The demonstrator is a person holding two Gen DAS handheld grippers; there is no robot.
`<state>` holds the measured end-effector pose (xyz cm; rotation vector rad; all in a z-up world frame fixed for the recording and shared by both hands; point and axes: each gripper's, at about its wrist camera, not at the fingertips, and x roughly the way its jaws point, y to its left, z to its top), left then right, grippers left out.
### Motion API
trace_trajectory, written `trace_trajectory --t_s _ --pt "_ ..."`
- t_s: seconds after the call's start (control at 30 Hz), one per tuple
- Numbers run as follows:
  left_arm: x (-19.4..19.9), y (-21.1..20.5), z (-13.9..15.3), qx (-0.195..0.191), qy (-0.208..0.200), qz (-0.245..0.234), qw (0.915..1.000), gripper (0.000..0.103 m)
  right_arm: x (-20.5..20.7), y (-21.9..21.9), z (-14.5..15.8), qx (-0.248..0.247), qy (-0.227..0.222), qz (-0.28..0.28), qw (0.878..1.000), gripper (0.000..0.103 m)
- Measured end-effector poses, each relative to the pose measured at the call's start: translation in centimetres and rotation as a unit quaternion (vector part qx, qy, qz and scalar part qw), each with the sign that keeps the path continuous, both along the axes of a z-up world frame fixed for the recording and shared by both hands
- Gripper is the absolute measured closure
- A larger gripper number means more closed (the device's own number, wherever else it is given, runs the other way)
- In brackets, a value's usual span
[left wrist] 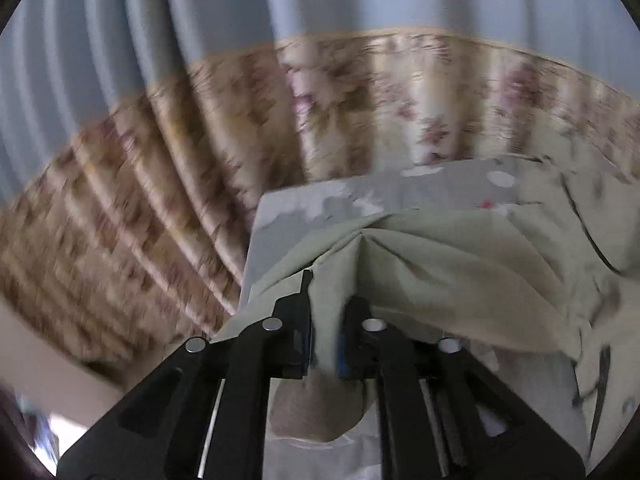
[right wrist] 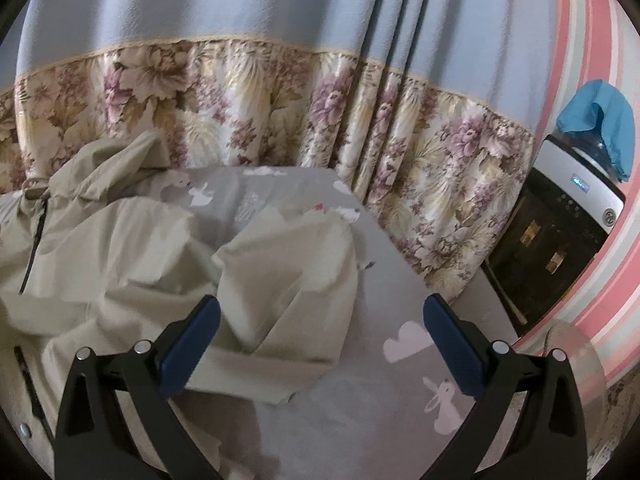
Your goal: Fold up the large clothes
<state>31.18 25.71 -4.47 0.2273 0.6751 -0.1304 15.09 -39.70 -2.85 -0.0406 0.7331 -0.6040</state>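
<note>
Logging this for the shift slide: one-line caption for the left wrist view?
Left gripper pinching a fold of the beige jacket above the grey sheet.

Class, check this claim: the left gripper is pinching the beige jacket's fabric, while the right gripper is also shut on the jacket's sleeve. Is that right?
Not quite. The right gripper is open, its jaws spread wide with nothing pinched, as the right wrist view shows. The rest stands: the left gripper is pinching the beige jacket.
</note>
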Motion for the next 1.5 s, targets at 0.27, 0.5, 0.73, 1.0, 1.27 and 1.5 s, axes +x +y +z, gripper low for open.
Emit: trace_trajectory --t_s 0.27,0.5,0.73,1.0,1.27,1.5 --pt "0.4 10.4 -3.1 -0.058 0.047 0.227 0.9710 0.003 1.1 -0.4 -1.3 -0.028 0.038 -0.004 0.999 0.002" --pt "-4.7 11.0 -8.0 -0.289 0.102 0.337 0.8904 0.003 1.9 -0.9 -1.3 -0.012 0.032 0.000 0.999 0.001" --pt "-4.7 7.0 -8.3 -0.436 0.101 0.365 0.8162 0.003 2.7 0.8 -1.5 -0.054 0.043 0.025 0.997 0.001" --pt "0.3 7.1 -9.6 -0.339 0.147 0.432 0.8227 0.007 1.7 -1.0 -1.7 -0.038 0.037 0.016 0.998 0.001" --pt "1.7 10.1 -7.9 -0.338 0.142 0.400 0.8397 0.090 0.6 -5.1 -1.4 0.014 0.015 0.001 1.000 0.002" --pt "3.5 1.6 3.9 -0.257 0.049 0.298 0.9181 0.091 0.8 -6.1 -1.0 0.021 0.003 0.008 1.000 0.001"
